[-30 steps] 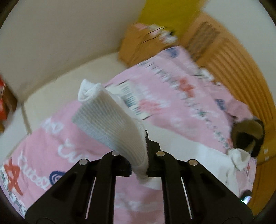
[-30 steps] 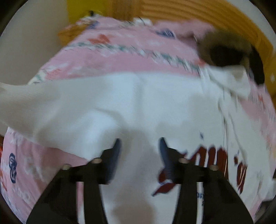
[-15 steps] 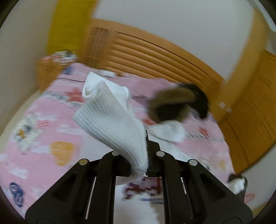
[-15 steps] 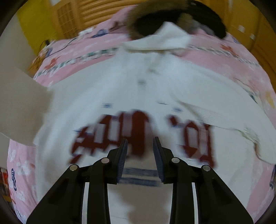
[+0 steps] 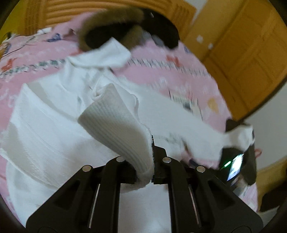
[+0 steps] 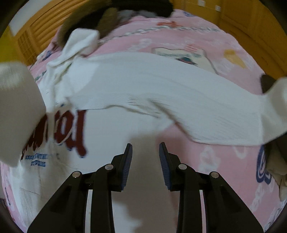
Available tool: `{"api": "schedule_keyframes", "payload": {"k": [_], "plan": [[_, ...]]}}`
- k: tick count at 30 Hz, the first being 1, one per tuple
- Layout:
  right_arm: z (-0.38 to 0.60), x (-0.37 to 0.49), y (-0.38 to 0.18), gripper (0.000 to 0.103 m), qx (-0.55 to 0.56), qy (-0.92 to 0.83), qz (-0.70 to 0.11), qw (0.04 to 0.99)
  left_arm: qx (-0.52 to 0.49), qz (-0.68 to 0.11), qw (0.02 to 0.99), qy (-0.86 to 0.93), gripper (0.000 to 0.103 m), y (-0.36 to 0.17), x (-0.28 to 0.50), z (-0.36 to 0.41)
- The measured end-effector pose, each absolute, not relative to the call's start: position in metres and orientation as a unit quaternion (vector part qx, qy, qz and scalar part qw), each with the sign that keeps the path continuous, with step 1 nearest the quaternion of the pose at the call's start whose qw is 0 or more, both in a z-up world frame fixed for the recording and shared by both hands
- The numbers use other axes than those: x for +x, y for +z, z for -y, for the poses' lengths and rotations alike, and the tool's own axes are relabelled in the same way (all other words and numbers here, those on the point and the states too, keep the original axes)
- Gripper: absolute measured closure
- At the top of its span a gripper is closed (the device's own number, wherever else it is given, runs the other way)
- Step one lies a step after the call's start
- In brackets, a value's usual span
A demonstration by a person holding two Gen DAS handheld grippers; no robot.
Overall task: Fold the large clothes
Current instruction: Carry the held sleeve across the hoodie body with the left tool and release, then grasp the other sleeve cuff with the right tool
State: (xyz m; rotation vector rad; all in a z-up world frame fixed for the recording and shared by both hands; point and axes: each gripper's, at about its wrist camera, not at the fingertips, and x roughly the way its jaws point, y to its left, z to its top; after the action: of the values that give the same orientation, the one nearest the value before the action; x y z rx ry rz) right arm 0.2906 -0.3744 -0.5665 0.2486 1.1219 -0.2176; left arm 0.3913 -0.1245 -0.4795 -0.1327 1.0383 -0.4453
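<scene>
A large white sweater (image 6: 107,86) with dark red lettering (image 6: 75,132) lies spread on a pink bedspread (image 6: 179,32). My left gripper (image 5: 152,161) is shut on the ribbed cuff of the left sleeve (image 5: 116,121) and holds it over the sweater's body (image 5: 44,134). That lifted cuff shows blurred at the left of the right wrist view (image 6: 18,114). My right gripper (image 6: 145,159) is open and empty just above the sweater's lower right side. The right sleeve (image 6: 179,100) stretches out to the right across the bed.
A dark fur-trimmed garment (image 5: 125,26) lies at the head of the bed by the wooden headboard (image 5: 71,7). Wooden cupboard doors (image 5: 242,53) stand to the right. A device with a lit screen (image 5: 235,166) is at the bed's right edge.
My left gripper has swung right with the cuff, from beside the bed to over the sweater's body. My right gripper has moved right across the sweater, and its jaws have opened wider.
</scene>
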Motion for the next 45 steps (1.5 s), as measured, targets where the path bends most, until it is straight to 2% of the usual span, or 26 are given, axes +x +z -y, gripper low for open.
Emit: {"api": "schedule_keyframes", "payload": {"k": [6,13,16,19,22,27,28,30,32,37,40,43,45], "plan": [[0.399,0.267,-0.575,0.073,0.157,-0.114,-0.515,0.835,-0.032,-0.51,0.829,-0.229,0.094,-0.521,0.372,0.169],[0.409,0.241,-0.589,0.073,0.178,-0.117,-0.523,0.825,-0.038,-0.496,0.83,-0.253,0.094,-0.511,0.373,0.226],[0.418,0.229,-0.595,0.073,0.179,-0.123,-0.53,0.82,-0.049,-0.521,0.816,-0.246,0.094,-0.527,0.387,0.239],[0.429,0.22,-0.598,0.066,0.184,-0.135,-0.529,0.817,-0.039,-0.553,0.797,-0.241,0.094,-0.557,0.395,0.246],[0.443,0.211,-0.6,0.064,0.197,-0.15,-0.524,0.815,-0.013,-0.585,0.774,-0.242,0.094,-0.589,0.394,0.253],[0.454,0.197,-0.604,0.059,0.215,-0.168,-0.518,0.811,0.02,-0.596,0.765,-0.243,0.093,-0.606,0.372,0.258],[0.456,0.194,-0.605,0.059,0.219,-0.17,-0.518,0.809,0.039,-0.589,0.769,-0.245,0.091,-0.604,0.364,0.262],[0.457,0.191,-0.606,0.058,0.224,-0.174,-0.518,0.807,0.063,-0.579,0.772,-0.255,0.08,-0.6,0.354,0.266],[0.458,0.188,-0.606,0.055,0.225,-0.179,-0.518,0.806,0.117,-0.558,0.778,-0.264,0.05,-0.592,0.339,0.279],[0.462,0.187,-0.6,0.054,0.235,-0.182,-0.514,0.804,0.227,-0.49,0.79,-0.291,0.046,-0.568,0.305,0.303],[0.467,0.191,-0.59,0.053,0.255,-0.181,-0.504,0.805,0.227,-0.484,0.79,-0.3,0.045,-0.549,0.304,0.293],[0.47,0.2,-0.581,0.051,0.289,-0.172,-0.499,0.799,0.22,-0.457,0.82,-0.265,0.036,-0.523,0.319,0.253],[0.469,0.207,-0.568,0.044,0.321,-0.162,-0.482,0.799,0.211,-0.426,0.849,-0.229,0.028,-0.506,0.337,0.214]]}}
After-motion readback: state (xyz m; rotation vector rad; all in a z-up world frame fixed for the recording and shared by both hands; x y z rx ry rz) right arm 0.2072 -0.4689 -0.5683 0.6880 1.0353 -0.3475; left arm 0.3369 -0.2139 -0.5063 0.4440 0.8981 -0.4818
